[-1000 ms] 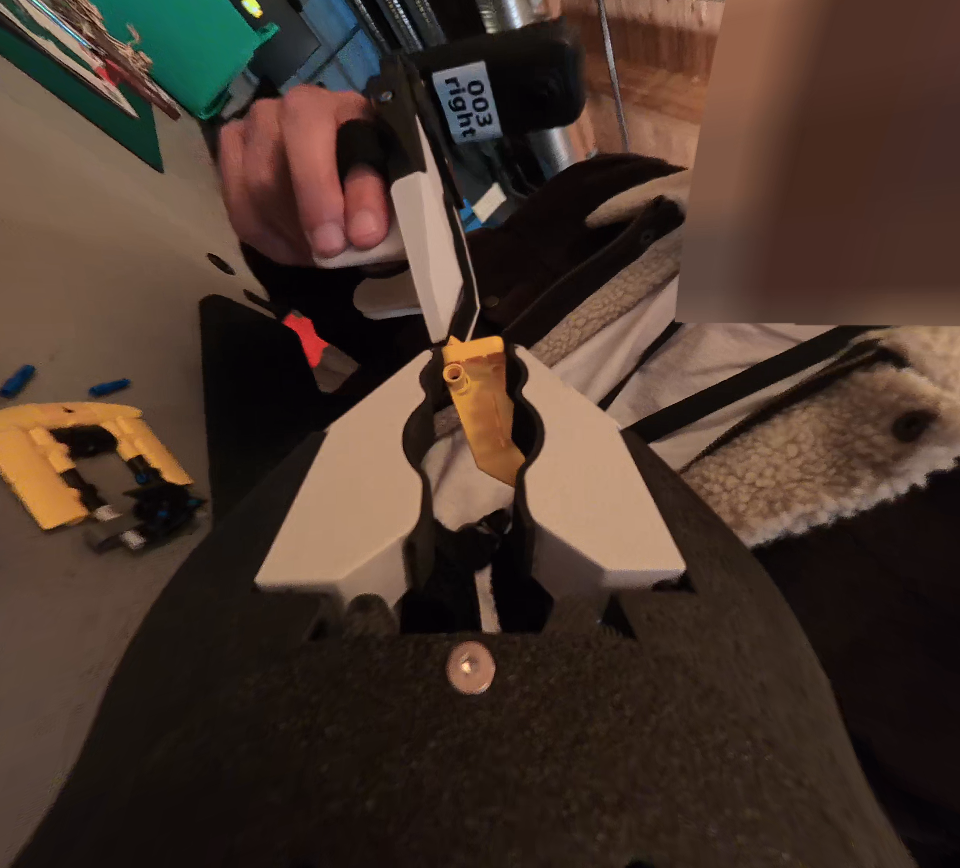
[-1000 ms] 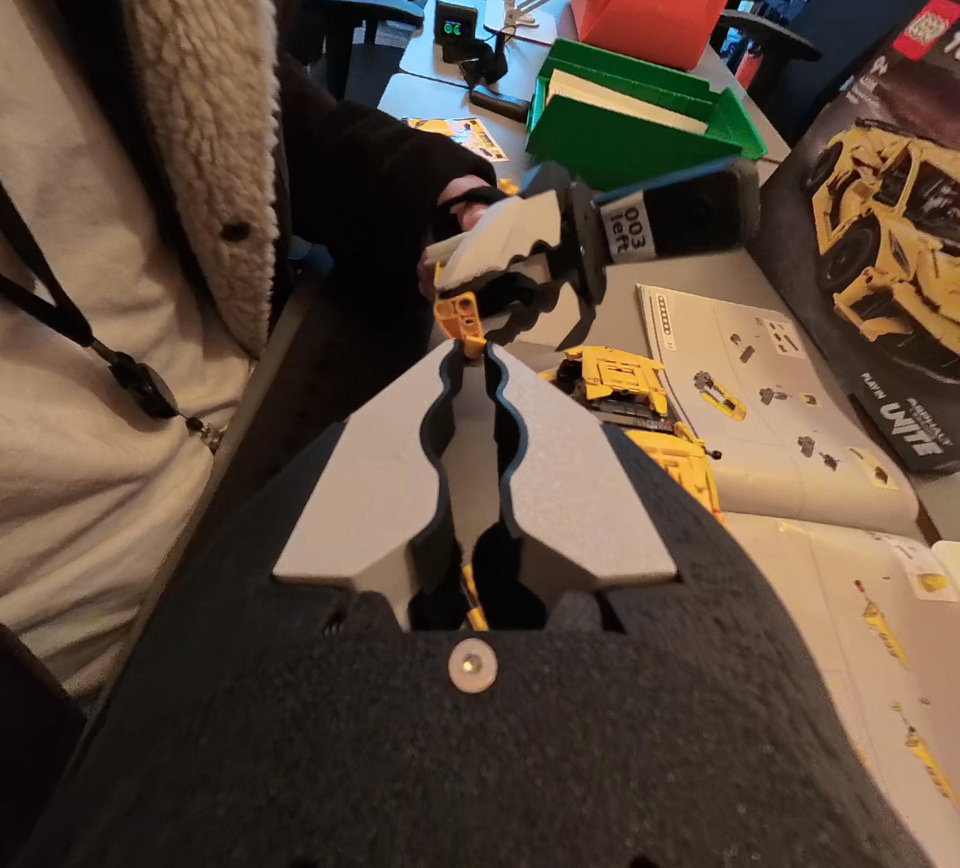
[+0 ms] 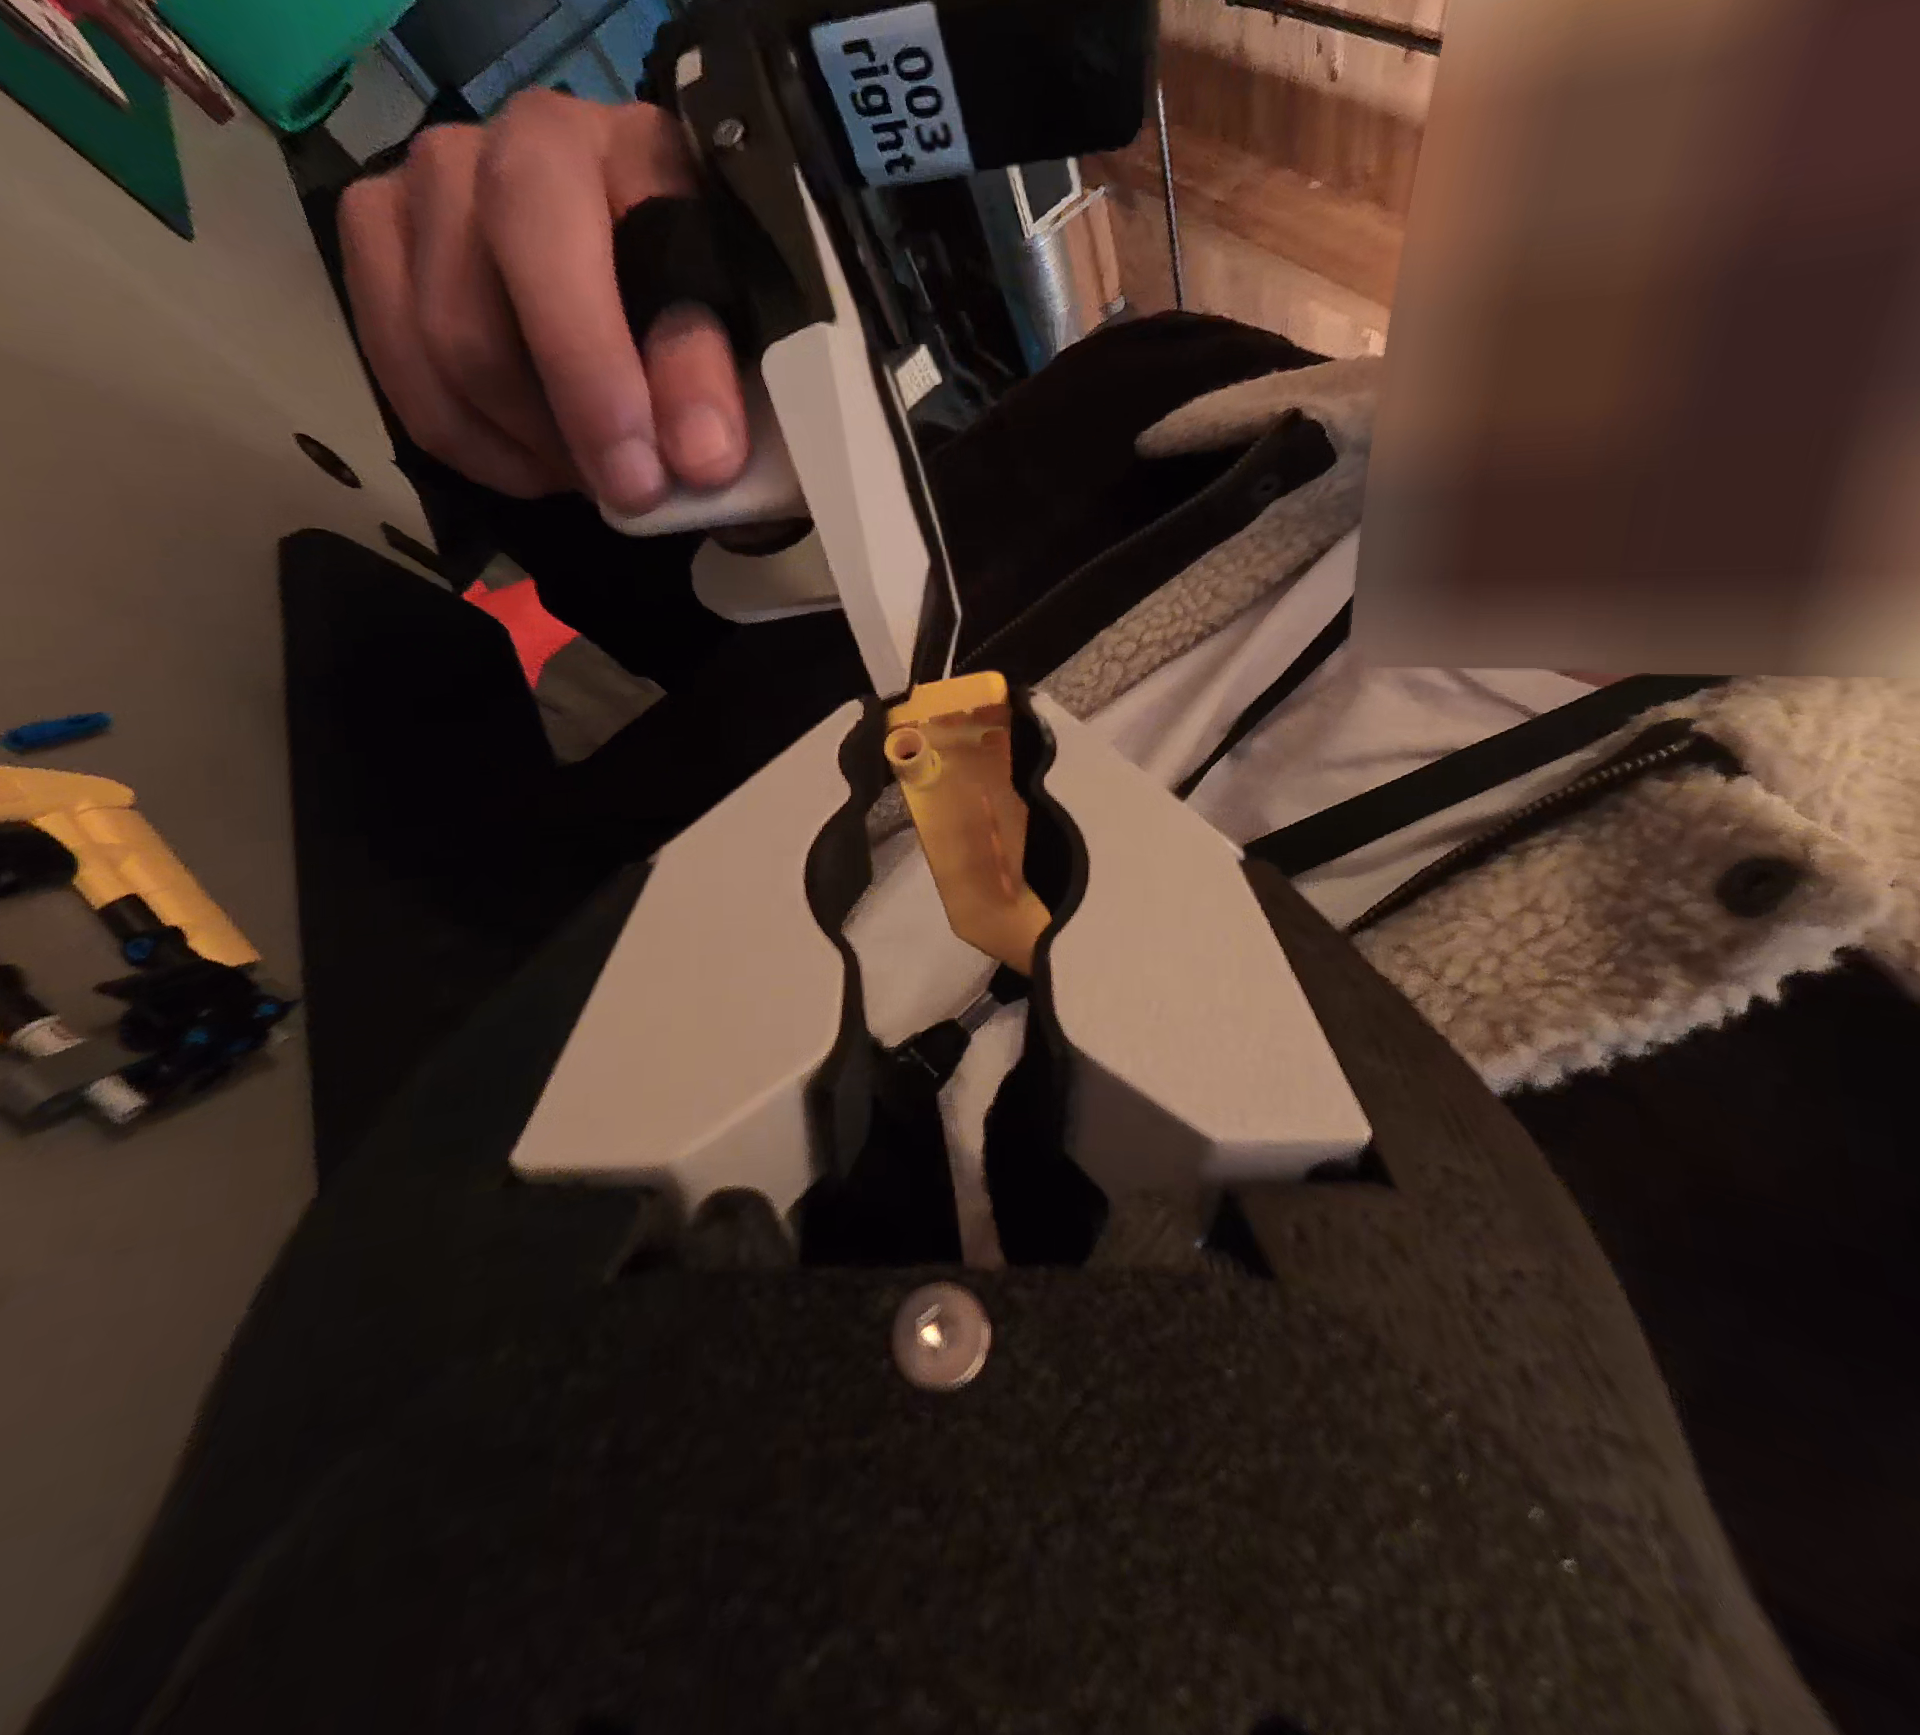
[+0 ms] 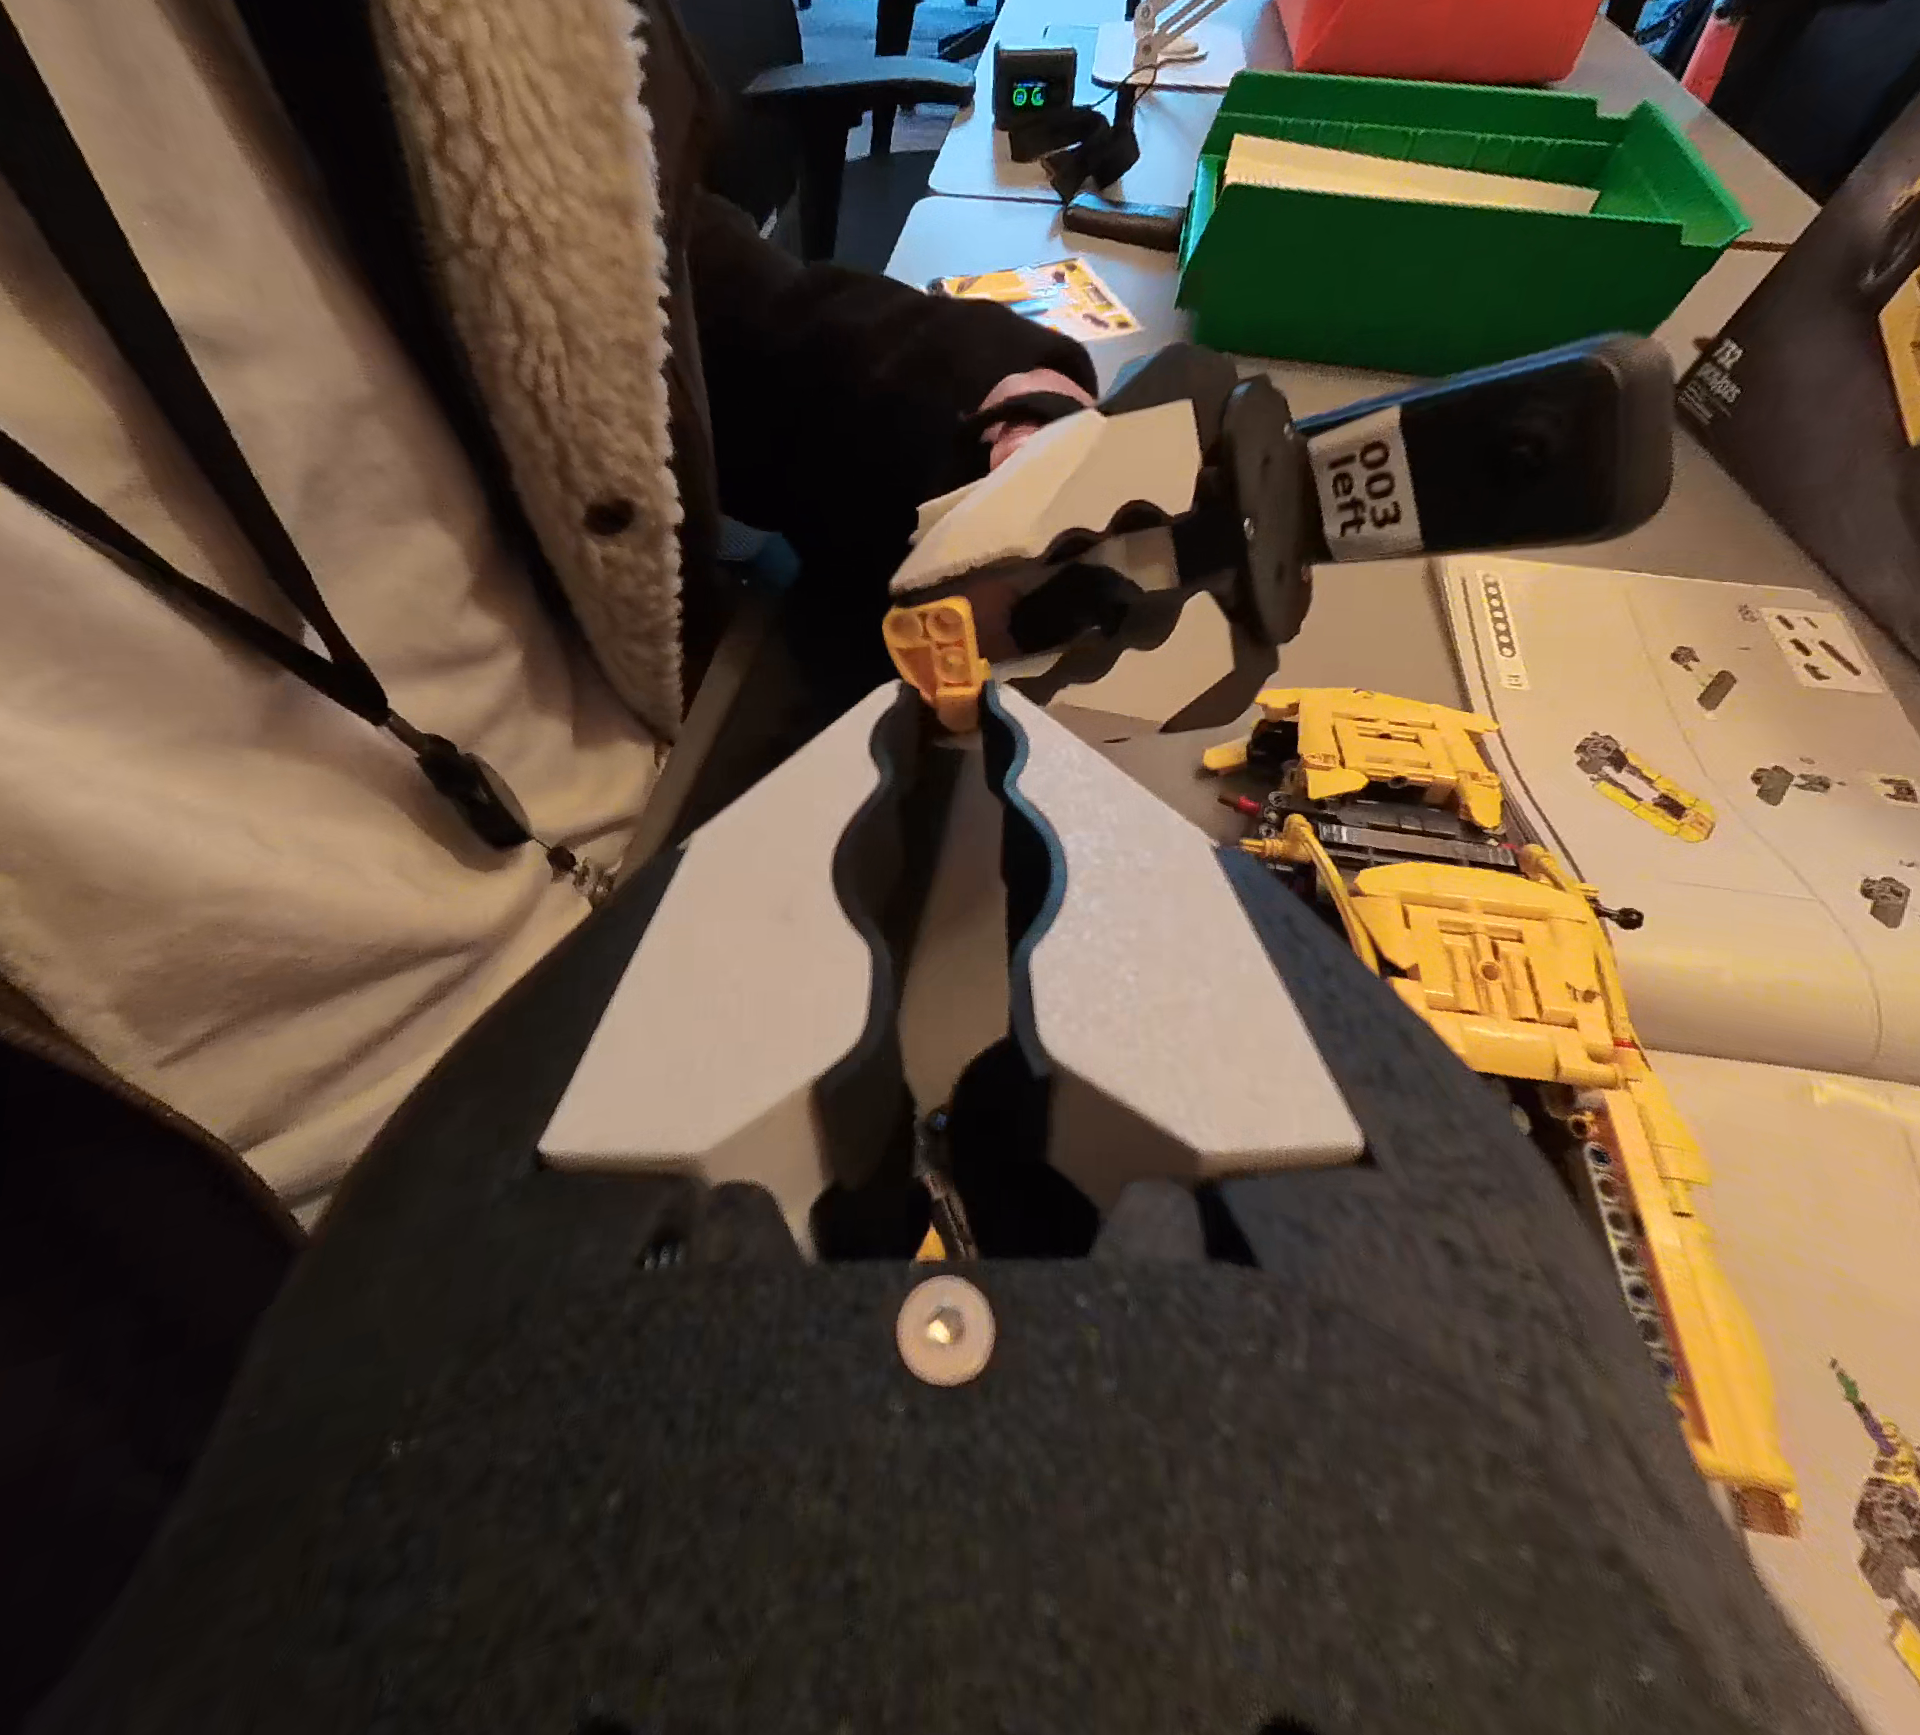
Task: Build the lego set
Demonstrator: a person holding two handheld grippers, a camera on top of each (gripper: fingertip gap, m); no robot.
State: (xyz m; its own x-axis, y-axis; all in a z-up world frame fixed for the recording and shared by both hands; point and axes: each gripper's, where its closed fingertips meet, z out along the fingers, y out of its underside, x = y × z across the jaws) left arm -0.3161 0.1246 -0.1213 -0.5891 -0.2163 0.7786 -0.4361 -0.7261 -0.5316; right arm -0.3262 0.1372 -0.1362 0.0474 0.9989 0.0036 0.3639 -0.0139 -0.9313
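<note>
Each tool carries a white sticker with black lettering on its black camera housing, and the dark set box at the right edge bears printed writing; none of it is repeated here. An open instruction booklet with printed build steps lies on the grey table.

The left gripper has its grey, wavy-edged fingers closed on a small yellow plastic lego panel piece, pinched near the fingertips and slanting back between them. In the right wrist view the same piece shows two round holes at its end. The right gripper meets it tip to tip, its fingers clamped on the piece's lower end. Both tools hang above the person's lap, beside the table edge.

A partly built yellow lego car body rests on the table near the booklet, well apart from the held piece. A green plastic bin stands farther back.
</note>
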